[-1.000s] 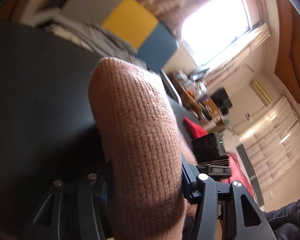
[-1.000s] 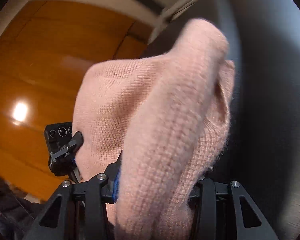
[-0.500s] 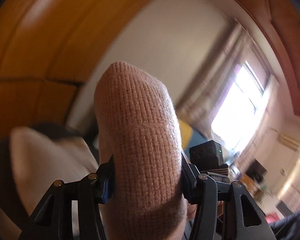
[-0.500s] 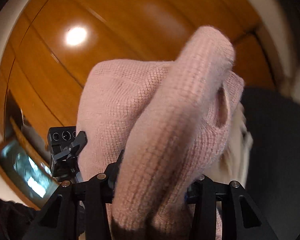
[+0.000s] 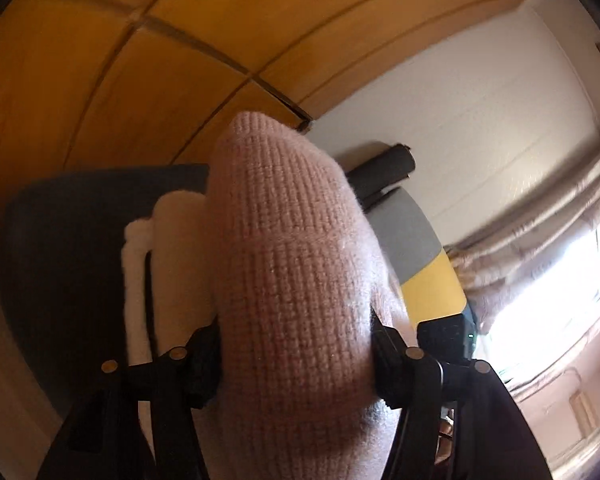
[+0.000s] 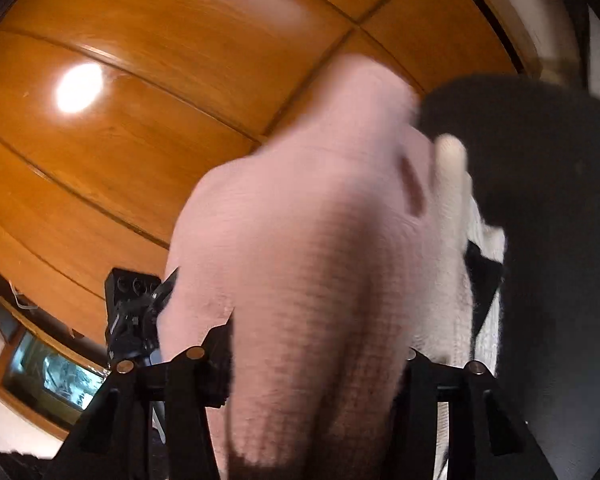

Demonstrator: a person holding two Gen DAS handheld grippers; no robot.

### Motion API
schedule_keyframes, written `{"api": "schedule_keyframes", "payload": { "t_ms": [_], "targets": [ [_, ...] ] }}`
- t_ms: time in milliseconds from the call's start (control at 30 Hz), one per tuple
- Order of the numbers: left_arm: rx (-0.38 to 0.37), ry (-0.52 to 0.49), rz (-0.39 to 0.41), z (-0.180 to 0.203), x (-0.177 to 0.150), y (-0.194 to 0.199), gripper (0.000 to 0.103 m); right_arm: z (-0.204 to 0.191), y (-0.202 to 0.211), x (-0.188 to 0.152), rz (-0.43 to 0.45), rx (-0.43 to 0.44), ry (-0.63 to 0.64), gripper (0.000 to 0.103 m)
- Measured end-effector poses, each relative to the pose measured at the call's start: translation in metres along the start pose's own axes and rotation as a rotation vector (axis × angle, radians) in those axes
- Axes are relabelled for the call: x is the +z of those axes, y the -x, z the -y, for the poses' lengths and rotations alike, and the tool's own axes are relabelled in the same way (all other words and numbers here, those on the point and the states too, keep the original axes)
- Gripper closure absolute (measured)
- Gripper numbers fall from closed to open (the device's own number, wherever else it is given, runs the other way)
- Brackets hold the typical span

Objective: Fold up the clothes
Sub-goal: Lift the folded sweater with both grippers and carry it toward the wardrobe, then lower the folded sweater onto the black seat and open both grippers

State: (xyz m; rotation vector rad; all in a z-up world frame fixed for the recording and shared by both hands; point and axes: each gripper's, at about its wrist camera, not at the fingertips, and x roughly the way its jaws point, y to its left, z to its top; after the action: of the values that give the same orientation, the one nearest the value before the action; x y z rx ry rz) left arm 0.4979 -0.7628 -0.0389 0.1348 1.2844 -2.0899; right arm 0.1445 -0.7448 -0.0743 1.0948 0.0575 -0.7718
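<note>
Pink knit sweater (image 5: 296, 280) bulges up through the centre of both wrist views, pinched in the left gripper (image 5: 296, 364) and likewise clamped in the right gripper (image 6: 320, 364); a white knit garment (image 5: 168, 272) lies left of it on a dark surface (image 5: 60, 260); orange wood panelling (image 6: 180, 100) fills the upper frame.

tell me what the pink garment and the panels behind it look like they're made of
Pink garment: looks like soft knitted wool or acrylic yarn, matte, with visible stitch rows and fuzzy fibres along its edges. Panels: likely wood or wood veneer with a glossy varnish, judging by the orange grain and a bright lamp reflection.
</note>
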Motion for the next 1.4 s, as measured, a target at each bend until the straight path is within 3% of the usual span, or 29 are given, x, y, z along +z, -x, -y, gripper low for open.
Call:
{"api": "schedule_keyframes", "payload": {
  "t_ms": [133,200,333,533,633,733,833,933,1033,1233,1400],
  "targets": [
    [-0.049,0.034,-0.039,-0.012,0.004,0.011,0.044,-0.021,0.025,-0.028,0.035,0.056,0.025,0.052],
    [-0.078,0.075,-0.054,-0.034,0.009,0.024,0.043,-0.006,0.016,-0.036,0.003,-0.01,0.005,0.052],
    [-0.012,0.042,-0.047,-0.033,0.015,0.021,0.038,0.014,0.002,-0.032,0.009,-0.064,-0.034,0.052],
    [0.105,0.005,0.006,-0.007,0.019,0.038,0.035,-0.018,0.023,-0.012,0.058,-0.135,0.027,0.032],
    [0.169,-0.05,0.046,0.005,0.022,0.057,0.035,-0.042,0.049,-0.006,0.134,-0.22,0.106,0.031],
    [0.218,-0.102,0.118,0.016,0.022,0.081,0.035,-0.082,0.074,-0.021,0.186,-0.307,0.261,0.029],
    [0.225,-0.204,0.199,0.036,0.021,0.104,0.03,-0.124,0.1,-0.039,0.235,-0.393,0.426,0.029],
    [0.209,-0.338,0.172,0.059,0.018,0.103,0.026,-0.156,0.074,-0.052,0.192,-0.455,0.579,0.029],
    [0.238,-0.432,0.112,0.076,0.016,0.078,0.026,-0.154,0.033,-0.052,0.124,-0.524,0.603,0.029],
    [0.415,-0.502,0.005,0.044,0.008,0.036,0.025,-0.111,-0.011,-0.042,0.01,-0.662,0.575,0.029],
    [0.414,-0.476,0.073,0.023,-0.005,0.039,0.024,-0.087,-0.015,-0.055,0.081,-0.656,0.592,0.028]
  ]
}}
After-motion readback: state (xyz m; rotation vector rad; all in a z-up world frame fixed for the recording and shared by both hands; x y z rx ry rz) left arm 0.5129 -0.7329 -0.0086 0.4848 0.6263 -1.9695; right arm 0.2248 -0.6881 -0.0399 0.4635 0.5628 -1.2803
